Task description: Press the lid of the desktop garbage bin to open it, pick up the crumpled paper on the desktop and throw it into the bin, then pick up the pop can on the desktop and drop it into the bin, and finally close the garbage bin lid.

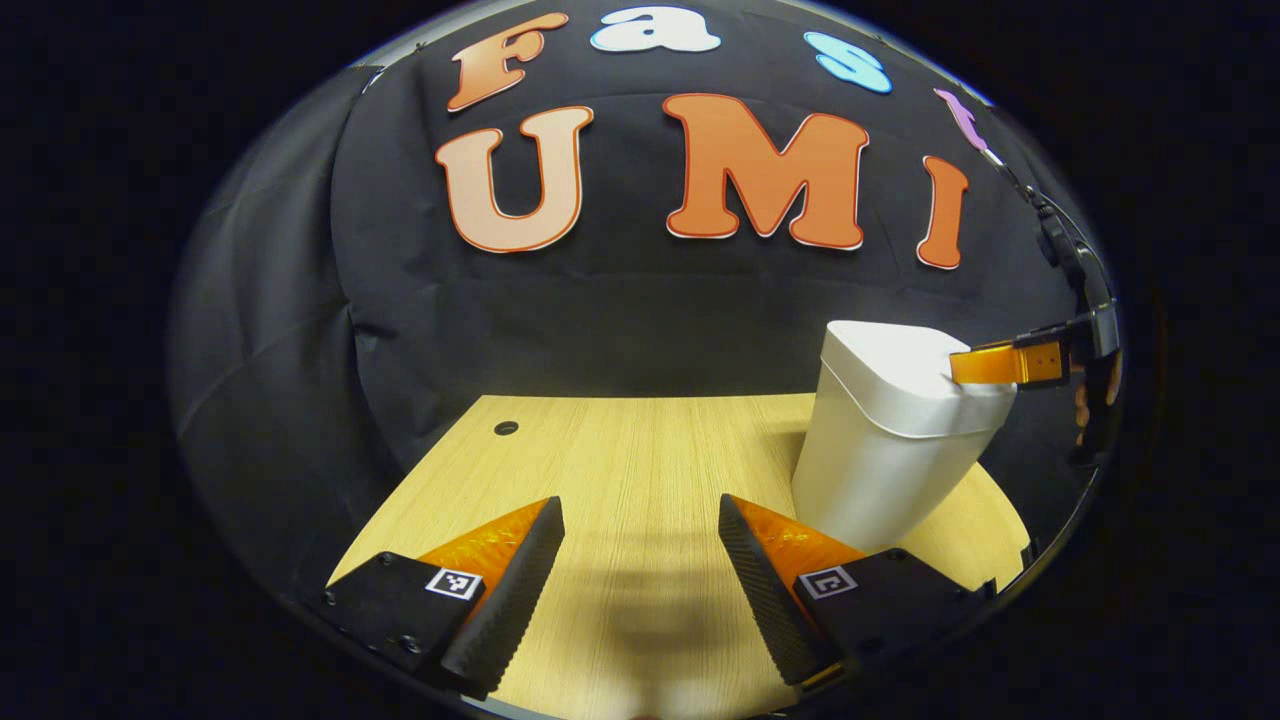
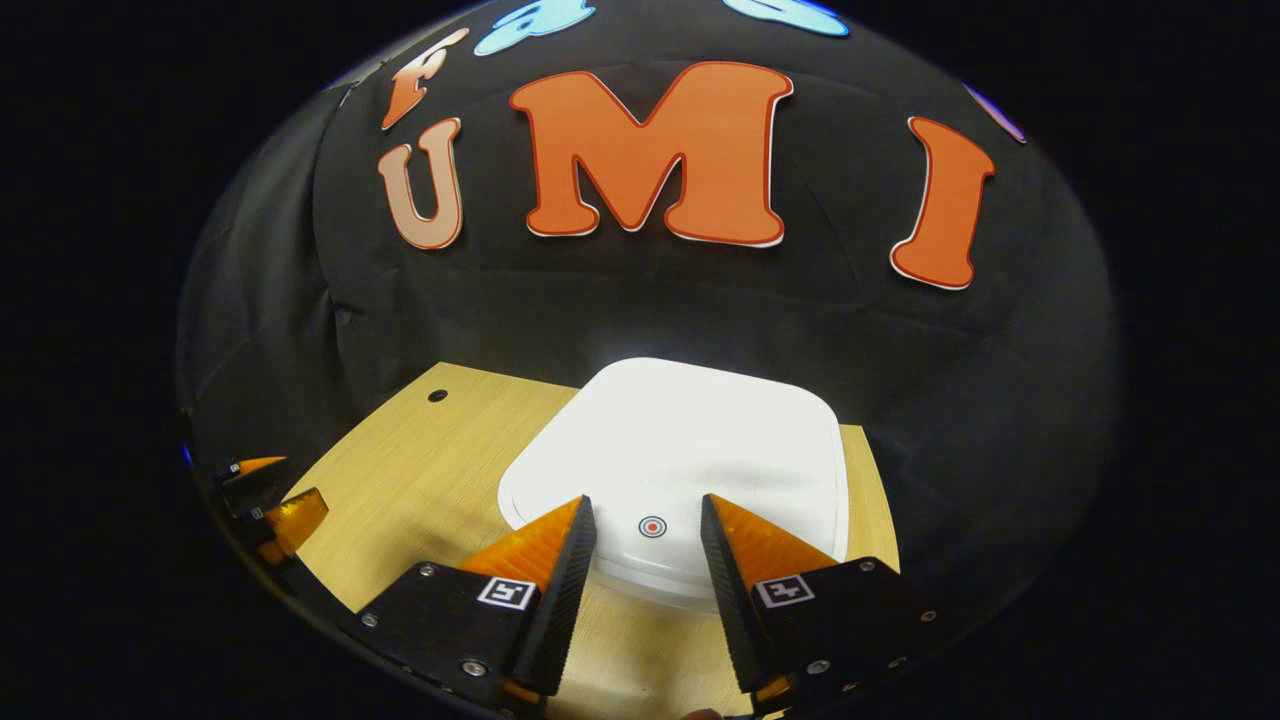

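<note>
I count one white bin (image 1: 895,440) with one lid (image 2: 690,450), shut, and one small round mark (image 2: 652,526) on that lid. One wooden table (image 1: 620,460) carries it, with one small hole (image 1: 506,428) near its far edge.

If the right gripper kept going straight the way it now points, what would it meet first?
Most likely the closed white lid of the garbage bin: the right gripper, its jaws apart, points across the lid near its small round mark. How high it hangs above is unclear.
</note>
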Motion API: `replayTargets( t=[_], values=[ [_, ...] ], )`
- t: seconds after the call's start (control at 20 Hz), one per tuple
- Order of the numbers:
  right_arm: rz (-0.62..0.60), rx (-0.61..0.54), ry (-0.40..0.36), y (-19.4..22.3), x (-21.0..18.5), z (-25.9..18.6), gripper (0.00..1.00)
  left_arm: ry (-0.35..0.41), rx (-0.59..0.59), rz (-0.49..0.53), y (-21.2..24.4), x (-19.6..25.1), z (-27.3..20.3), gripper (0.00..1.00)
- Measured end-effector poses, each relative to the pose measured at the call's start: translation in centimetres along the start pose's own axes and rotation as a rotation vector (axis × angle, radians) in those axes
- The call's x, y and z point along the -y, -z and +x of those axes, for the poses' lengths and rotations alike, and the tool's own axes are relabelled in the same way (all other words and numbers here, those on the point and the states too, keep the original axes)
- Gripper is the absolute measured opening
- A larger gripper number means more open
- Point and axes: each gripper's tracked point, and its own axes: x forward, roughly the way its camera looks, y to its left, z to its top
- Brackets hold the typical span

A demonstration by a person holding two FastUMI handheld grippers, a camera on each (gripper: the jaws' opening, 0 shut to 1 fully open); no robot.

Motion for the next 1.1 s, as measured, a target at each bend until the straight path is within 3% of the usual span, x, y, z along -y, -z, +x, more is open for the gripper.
replayTargets(
  t=[0.25, 0.3, 0.55, 0.6, 0.7, 0.75, 1.1],
  values=[
    [0.020, 0.047, 0.051, 0.3, 0.3, -0.6, 0.65, 0.006, 0.065, -0.011, -2.9, -1.6, -0.1, 0.99],
    [0.017, 0.050, 0.065, 0.3, 0.2, -0.9, 0.71, 0.013, 0.082, -0.007, -3.5, -2.0, 0.1, 0.99],
    [0.023, 0.096, 0.144, 0.1, -1.5, -2.0, 0.78, 0.064, 0.150, 0.030, -6.8, -4.4, 0.5, 0.99],
    [0.033, 0.110, 0.154, -0.1, -1.9, -2.2, 0.74, 0.074, 0.161, 0.036, -7.3, -5.0, 0.7, 0.99],
    [0.042, 0.133, 0.179, -0.2, -2.4, -3.0, 0.75, 0.085, 0.184, 0.041, -8.4, -6.1, 0.8, 0.99],
    [0.042, 0.151, 0.188, -0.6, -2.8, -3.2, 0.80, 0.092, 0.196, 0.043, -8.9, -6.5, 0.9, 0.99],
    [0.037, 0.246, 0.215, -2.7, -5.0, -5.3, 0.80, 0.103, 0.324, 0.013, -12.8, -8.3, 0.6, 0.98]
  ],
)
